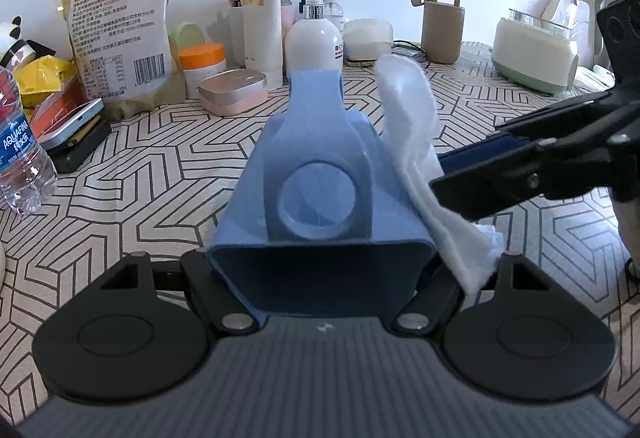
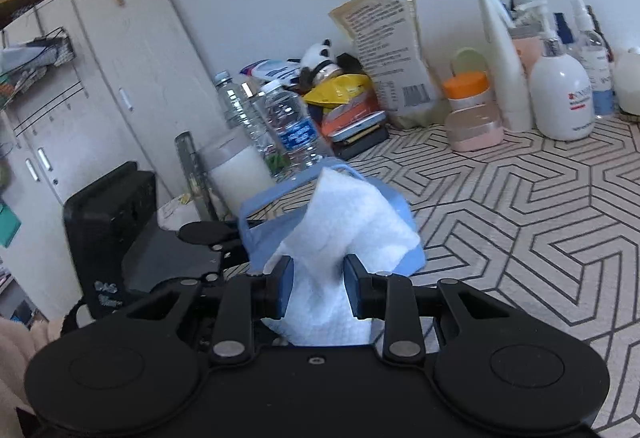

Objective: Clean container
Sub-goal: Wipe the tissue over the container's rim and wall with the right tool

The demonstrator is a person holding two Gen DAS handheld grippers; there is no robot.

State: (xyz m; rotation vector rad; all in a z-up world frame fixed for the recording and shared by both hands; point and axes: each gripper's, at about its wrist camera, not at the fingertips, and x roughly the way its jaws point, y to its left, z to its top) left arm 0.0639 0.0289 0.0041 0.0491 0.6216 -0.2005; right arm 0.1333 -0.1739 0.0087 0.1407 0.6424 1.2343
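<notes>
A light blue plastic container (image 1: 316, 174) with a handle and a round hole lies on its side in my left gripper (image 1: 320, 278), whose jaws are shut on its rim; its dark opening faces the camera. My right gripper (image 2: 318, 290) is shut on a white cloth (image 2: 344, 234) and presses it against the container's right side (image 2: 276, 238). In the left wrist view the cloth (image 1: 416, 142) drapes along the container's right wall, with the right gripper (image 1: 460, 174) reaching in from the right.
The patterned tablecloth (image 1: 140, 174) holds a water bottle (image 1: 20, 154), a large food bag (image 1: 120, 26), a white pump bottle (image 1: 314, 38), jars, a beige pouch (image 1: 442, 26) and a kettle (image 1: 540, 26) along the wall. A cabinet (image 2: 100, 78) stands at left.
</notes>
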